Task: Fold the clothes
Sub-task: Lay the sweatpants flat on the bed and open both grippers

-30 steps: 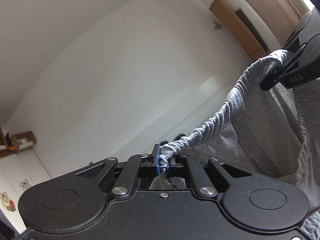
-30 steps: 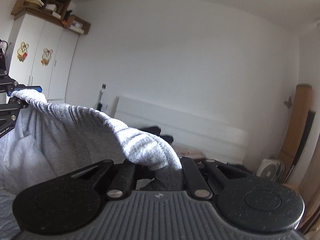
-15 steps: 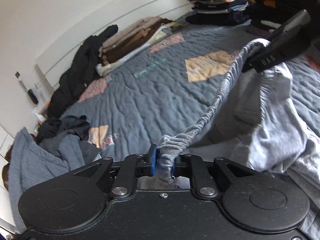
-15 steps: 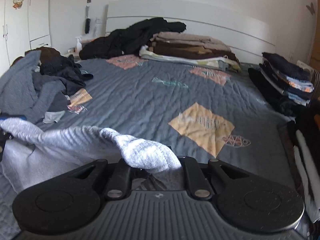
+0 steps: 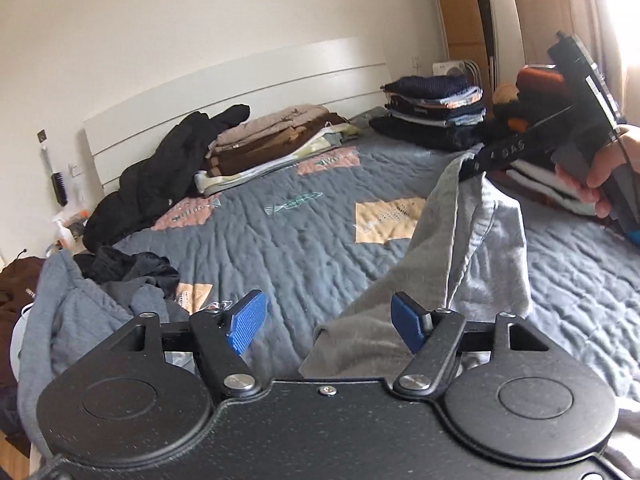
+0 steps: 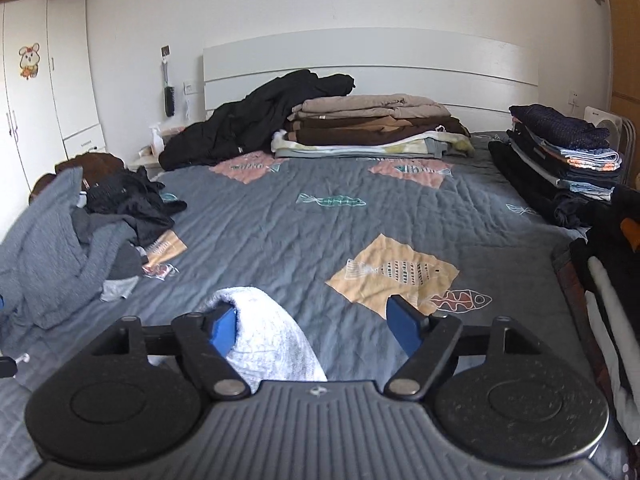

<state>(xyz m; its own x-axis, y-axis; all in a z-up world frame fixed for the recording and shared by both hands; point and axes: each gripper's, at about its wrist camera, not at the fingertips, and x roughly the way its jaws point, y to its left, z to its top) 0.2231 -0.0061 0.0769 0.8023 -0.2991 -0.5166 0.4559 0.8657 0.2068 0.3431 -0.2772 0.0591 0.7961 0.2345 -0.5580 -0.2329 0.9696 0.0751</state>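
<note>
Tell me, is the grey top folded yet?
Not yet. The grey top lies rumpled and bunched on the bed, one edge draped up by the right claw.

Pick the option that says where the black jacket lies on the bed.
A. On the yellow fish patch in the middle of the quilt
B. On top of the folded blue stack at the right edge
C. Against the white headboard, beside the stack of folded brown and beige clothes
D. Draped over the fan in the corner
C: the black jacket slumps against the headboard, next to the brown and beige stack.
</note>
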